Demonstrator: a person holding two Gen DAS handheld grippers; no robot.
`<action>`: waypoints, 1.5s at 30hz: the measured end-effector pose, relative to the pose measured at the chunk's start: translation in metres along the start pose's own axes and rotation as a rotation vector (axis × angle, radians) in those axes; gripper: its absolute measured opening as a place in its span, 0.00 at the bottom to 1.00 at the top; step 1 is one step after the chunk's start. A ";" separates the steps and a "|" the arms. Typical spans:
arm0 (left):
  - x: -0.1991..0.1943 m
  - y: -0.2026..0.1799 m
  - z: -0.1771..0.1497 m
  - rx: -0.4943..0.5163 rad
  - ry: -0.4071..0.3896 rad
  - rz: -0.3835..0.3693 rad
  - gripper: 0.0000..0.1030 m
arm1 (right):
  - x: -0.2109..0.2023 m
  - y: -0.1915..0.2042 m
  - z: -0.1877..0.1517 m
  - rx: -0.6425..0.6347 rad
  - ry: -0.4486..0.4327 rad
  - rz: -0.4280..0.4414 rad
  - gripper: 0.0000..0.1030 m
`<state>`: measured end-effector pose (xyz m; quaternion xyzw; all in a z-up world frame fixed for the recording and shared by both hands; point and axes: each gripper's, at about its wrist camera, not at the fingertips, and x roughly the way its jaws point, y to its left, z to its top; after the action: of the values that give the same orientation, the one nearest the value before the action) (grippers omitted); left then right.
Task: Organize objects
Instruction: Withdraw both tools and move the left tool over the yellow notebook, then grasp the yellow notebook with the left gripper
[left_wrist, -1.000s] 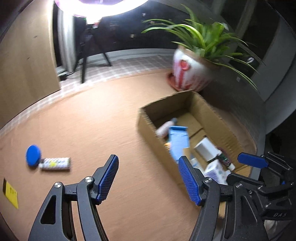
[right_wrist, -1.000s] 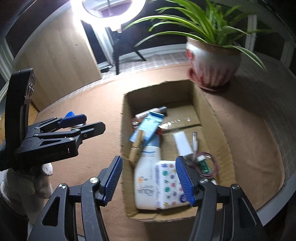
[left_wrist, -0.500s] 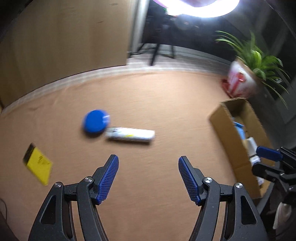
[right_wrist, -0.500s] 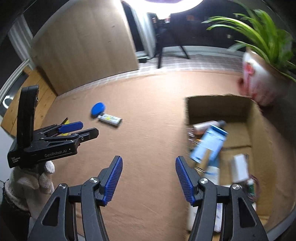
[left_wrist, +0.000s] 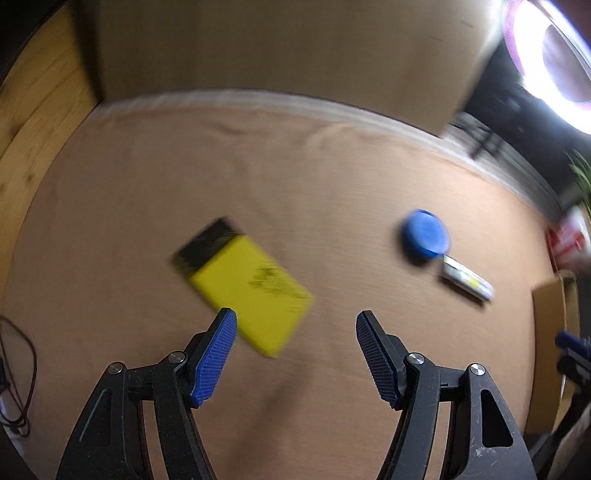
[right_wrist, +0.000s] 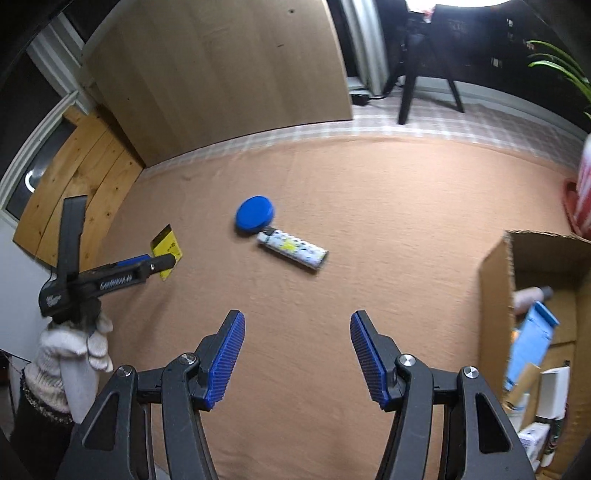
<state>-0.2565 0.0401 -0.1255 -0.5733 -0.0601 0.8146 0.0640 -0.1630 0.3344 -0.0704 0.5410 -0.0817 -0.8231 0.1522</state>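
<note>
A desk covered in tan-orange cloth (right_wrist: 388, 206) carries a round blue lid (right_wrist: 255, 213) at centre touching a patterned white tube (right_wrist: 293, 251), a flat yellow packet (right_wrist: 167, 248) at left, and an open cardboard box (right_wrist: 495, 273) at right.

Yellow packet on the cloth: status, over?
Left gripper and right gripper: jaws open, empty. Yellow packet lies flat under left gripper, untouched. Blue disc and patterned tube lie apart from it.

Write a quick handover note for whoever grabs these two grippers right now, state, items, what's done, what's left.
Left gripper: open, empty, above the yellow card.
Right gripper: open, empty, over bare cloth.
Loose on the table cloth: yellow card, blue round lid, patterned tube touching the lid.
Done: several items already in the cardboard box.
Left: likely box those three.
</note>
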 end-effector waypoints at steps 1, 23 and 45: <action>0.003 0.009 0.003 -0.028 0.009 0.005 0.69 | 0.003 0.003 0.001 0.000 0.003 0.005 0.54; 0.040 -0.017 0.034 -0.034 0.064 0.137 0.73 | -0.012 -0.019 -0.004 0.063 -0.036 -0.022 0.54; -0.005 -0.070 -0.062 0.126 0.030 0.011 0.55 | -0.051 -0.043 -0.042 0.121 -0.096 -0.040 0.54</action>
<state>-0.1940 0.1098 -0.1295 -0.5808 -0.0046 0.8083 0.0965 -0.1128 0.3936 -0.0566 0.5107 -0.1276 -0.8445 0.0986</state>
